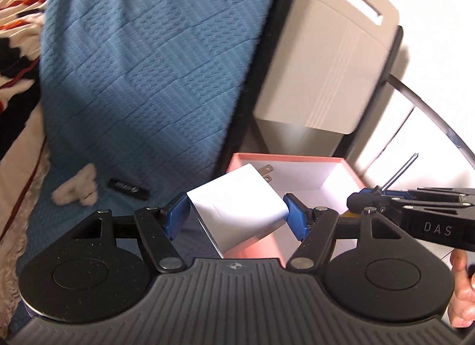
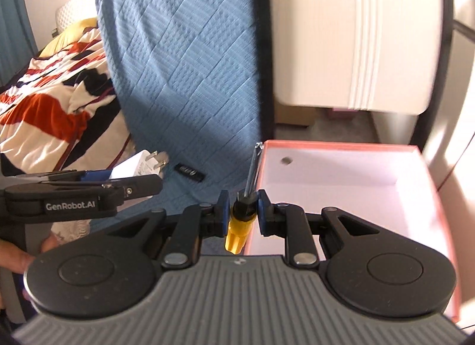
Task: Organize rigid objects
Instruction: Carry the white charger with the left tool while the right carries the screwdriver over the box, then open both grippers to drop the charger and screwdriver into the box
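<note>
Transport looks like the step in hand: both claws carry something and the pink box sits just ahead of them. In the left wrist view, the left gripper (image 1: 237, 211) is clenched on a white charger (image 1: 237, 199), its blue pads pressed against the block's two sides, the metal prongs pointing up toward the centre of the frame. The charger hangs over the near left corner of the box (image 1: 341, 163), which fills the lower centre and right of that view. In the right wrist view, the right gripper (image 2: 243, 211) is clamped on a screwdriver (image 2: 242, 217) at the black collar, where the yellow handle meets the shaft; the handle points down toward the camera and the thin shaft runs up to the centre of the frame, its tip over the box's left rim (image 2: 326, 144). The same tool's shaft shows at the right edge of the left view.

The box interior is white and nearly bare, with one small round dark thing (image 2: 286, 160) near its far left corner; I cannot tell what it is. A blue quilted cover (image 2: 184, 62) fills the upper left and centre of both views.

Judging from this, neither item is in the box yet. The next move calls for bringing each claw fully over the open interior, lowering it, then releasing, and keeping the two claws apart since they are close side by side.
</note>
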